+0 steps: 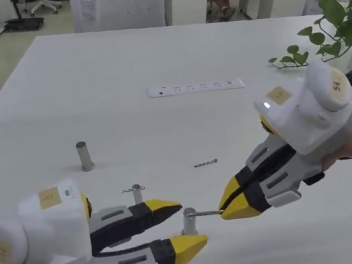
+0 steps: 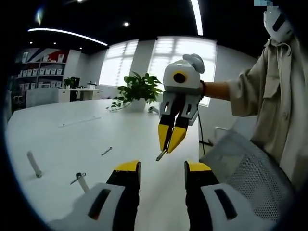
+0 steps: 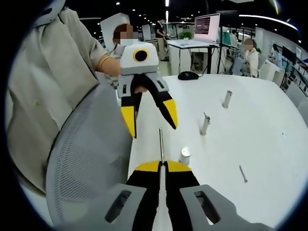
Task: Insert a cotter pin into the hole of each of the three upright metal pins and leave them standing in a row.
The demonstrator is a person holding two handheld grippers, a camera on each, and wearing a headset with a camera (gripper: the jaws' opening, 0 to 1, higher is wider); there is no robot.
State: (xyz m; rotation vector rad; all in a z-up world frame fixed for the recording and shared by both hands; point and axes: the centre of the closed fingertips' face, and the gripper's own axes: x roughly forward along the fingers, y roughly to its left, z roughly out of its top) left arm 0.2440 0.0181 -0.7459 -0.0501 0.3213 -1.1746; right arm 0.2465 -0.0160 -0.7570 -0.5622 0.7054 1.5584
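Three upright metal pins stand on the white table. The far pin (image 1: pixel 84 155) is bare, and the middle pin (image 1: pixel 137 193) carries a cotter pin through its top. The near pin (image 1: pixel 189 221) (image 3: pixel 185 155) stands just off the tips of my open left gripper (image 1: pixel 193 219) (image 2: pixel 162 168), untouched. My right gripper (image 1: pixel 224 210) (image 3: pixel 162 165) is shut on a thin cotter pin (image 1: pixel 205 213) (image 3: pixel 161 142), held level with its free end at the near pin's top. In the left gripper view, the right gripper (image 2: pixel 166 148) hangs ahead with the cotter pin (image 2: pixel 161 155) sticking out below it.
A loose cotter pin (image 1: pixel 205 163) lies on the table behind the near pin. A white power strip (image 1: pixel 195 88) lies further back, and a potted plant (image 1: pixel 340 20) stands at the right edge. A mesh chair back (image 3: pixel 86 159) is beside the table's near edge.
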